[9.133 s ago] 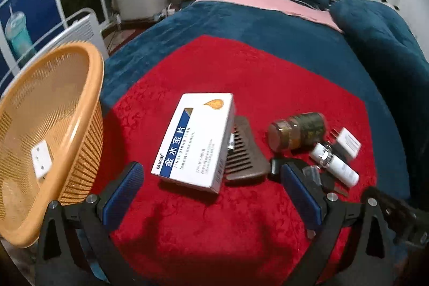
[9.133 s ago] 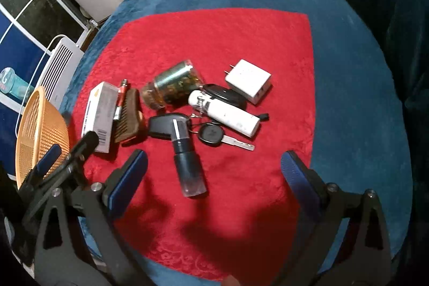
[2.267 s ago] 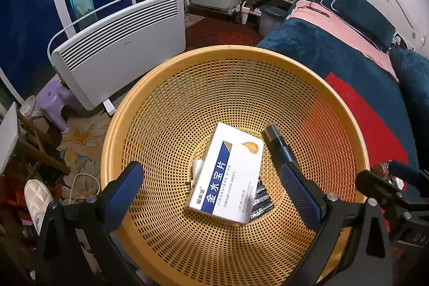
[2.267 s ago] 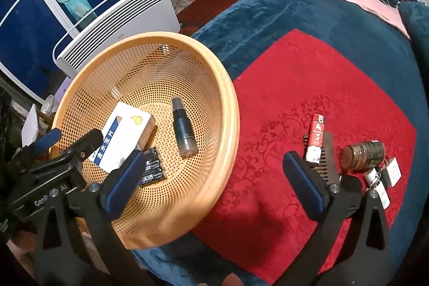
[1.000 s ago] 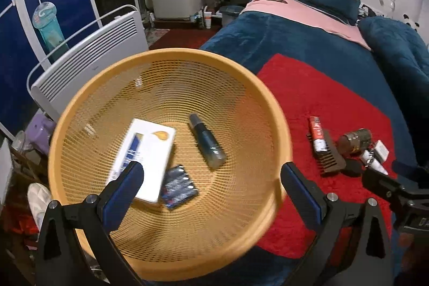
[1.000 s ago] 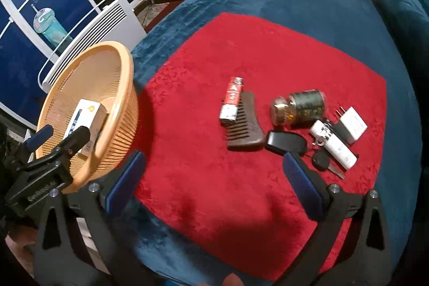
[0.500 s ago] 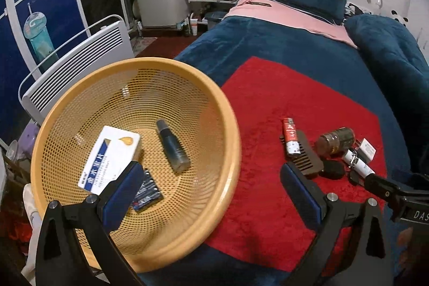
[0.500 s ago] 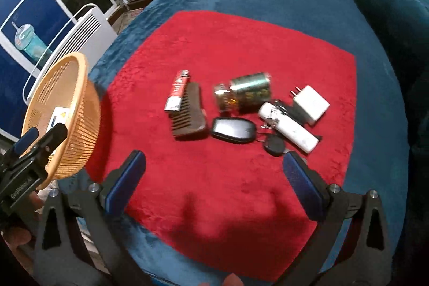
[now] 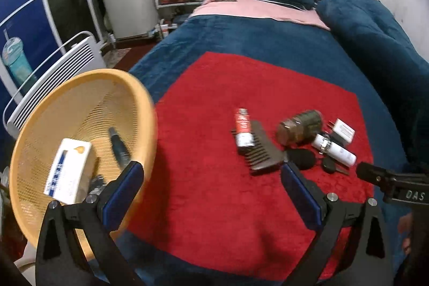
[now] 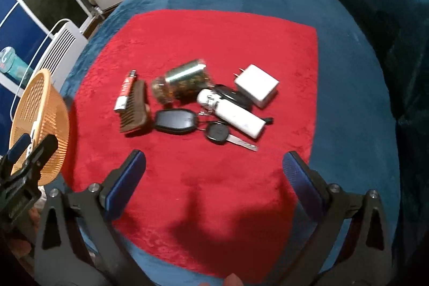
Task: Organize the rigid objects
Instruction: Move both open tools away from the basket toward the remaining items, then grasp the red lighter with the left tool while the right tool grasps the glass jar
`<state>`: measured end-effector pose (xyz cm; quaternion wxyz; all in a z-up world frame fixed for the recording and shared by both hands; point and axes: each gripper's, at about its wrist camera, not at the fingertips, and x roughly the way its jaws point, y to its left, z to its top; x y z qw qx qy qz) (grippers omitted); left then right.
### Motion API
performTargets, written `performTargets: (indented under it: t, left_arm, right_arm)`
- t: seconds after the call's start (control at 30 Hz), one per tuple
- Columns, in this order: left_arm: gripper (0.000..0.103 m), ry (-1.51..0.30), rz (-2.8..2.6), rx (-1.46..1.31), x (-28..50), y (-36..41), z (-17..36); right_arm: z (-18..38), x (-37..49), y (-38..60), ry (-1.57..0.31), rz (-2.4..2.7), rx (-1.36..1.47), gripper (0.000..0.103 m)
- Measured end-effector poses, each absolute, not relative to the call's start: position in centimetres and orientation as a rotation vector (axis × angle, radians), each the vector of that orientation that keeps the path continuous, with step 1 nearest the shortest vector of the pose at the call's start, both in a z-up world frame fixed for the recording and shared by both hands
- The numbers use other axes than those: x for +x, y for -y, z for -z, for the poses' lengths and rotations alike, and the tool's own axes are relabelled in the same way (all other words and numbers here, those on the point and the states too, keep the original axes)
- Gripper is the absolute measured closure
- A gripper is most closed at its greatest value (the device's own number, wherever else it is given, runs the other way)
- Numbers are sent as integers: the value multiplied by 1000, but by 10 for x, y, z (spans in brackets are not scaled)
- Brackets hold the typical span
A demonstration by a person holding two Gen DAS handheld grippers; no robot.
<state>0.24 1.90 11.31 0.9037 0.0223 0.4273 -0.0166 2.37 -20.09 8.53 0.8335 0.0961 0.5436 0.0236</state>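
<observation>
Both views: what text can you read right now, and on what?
"DAS": on the right gripper body, cut off at the frame edge.
White box in the basket: blue print, too blurred.
Red tube: label unreadable.
Left gripper body: lettering too dark.

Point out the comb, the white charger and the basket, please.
comb (image 10: 135, 109), right wrist view, on its brown back above the teeth.
white charger (image 10: 256, 89), right wrist view, middle of its top face.
basket (image 9: 146, 98), left wrist view, on its orange rim.

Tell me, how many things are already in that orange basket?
3 visible in the orange basket: a white-and-blue box at the left, a dark spray bottle beside it, and a dark packet mostly hidden behind the jaws. More may be hidden.
</observation>
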Motion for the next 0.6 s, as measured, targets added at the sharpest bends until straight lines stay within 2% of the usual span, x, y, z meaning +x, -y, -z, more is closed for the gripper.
performTargets:
  t: [0.27,0.6]
  left_arm:
    - [1,-947,125,60,11,15,-89]
    - [1,-1057,132,-114,53,-3,-47]
  right_arm:
    - [-69,26,224,-1173,-4,243,0]
    - [-54,34,226,-1183,-8,245,0]
